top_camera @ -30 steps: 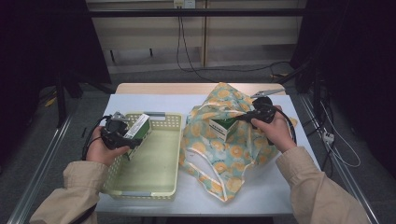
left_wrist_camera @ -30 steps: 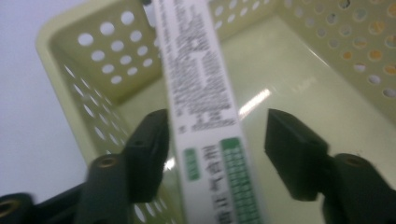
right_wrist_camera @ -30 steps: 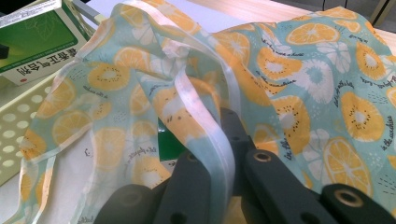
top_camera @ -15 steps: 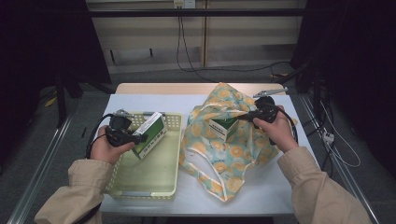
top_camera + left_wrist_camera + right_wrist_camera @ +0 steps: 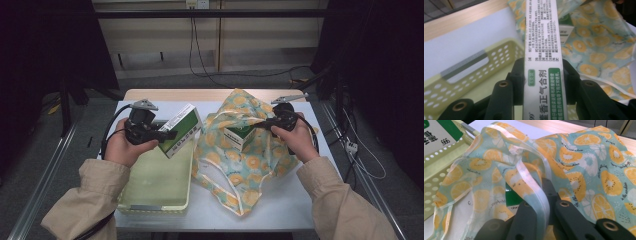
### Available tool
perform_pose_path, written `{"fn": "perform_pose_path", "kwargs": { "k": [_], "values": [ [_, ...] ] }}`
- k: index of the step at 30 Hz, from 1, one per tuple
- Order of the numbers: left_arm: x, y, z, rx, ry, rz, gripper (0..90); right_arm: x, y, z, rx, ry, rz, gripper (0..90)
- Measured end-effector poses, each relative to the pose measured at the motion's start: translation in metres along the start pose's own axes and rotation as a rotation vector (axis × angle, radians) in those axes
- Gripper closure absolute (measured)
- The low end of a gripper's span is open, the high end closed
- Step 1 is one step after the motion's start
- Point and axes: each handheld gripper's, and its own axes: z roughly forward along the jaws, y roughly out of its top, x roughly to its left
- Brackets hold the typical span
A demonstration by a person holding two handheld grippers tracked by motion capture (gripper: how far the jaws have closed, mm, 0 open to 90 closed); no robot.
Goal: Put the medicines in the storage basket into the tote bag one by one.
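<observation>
Pinching a white-green box [image 5: 181, 131], left fingers [image 5: 517, 75] (right fingers [image 5: 529, 217] clamp bag [image 5: 250, 165]).

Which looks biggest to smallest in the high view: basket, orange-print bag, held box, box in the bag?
1. Orange-print bag and basket: too alike to rank.
2. Held box.
3. Box in the bag, partly hidden, so unsure.

A pale yellow-green perforated basket [image 5: 155, 185] sits left of a mint fabric bag [image 5: 240, 165] printed with orange citrus slices. Above the basket, a white box [image 5: 181, 129] carries green bands and black print
</observation>
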Motion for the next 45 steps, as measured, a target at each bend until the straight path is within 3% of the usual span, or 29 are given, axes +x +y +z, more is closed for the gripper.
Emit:
{"fn": "perform_pose_path", "kwargs": {
  "k": [9, 18, 31, 45],
  "values": [
    [-0.042, 0.025, 0.024, -0.001, -0.096, 0.083, 62.9, 0.001, 0.003, -0.003, -0.002, -0.004, -0.004, 90.0],
    [-0.069, 0.032, 0.063, 0.049, -0.157, 0.137, 62.9, 0.001, 0.004, -0.007, -0.011, -0.002, -0.004, 90.0],
    [-0.085, 0.036, 0.101, 0.096, -0.187, 0.157, 62.9, 0.001, 0.009, -0.013, -0.023, -0.005, -0.011, 90.0],
    [-0.096, 0.039, 0.146, 0.169, -0.182, 0.174, 62.9, 0.003, 0.013, -0.018, -0.032, -0.012, -0.013, 90.0]
  ]
}}
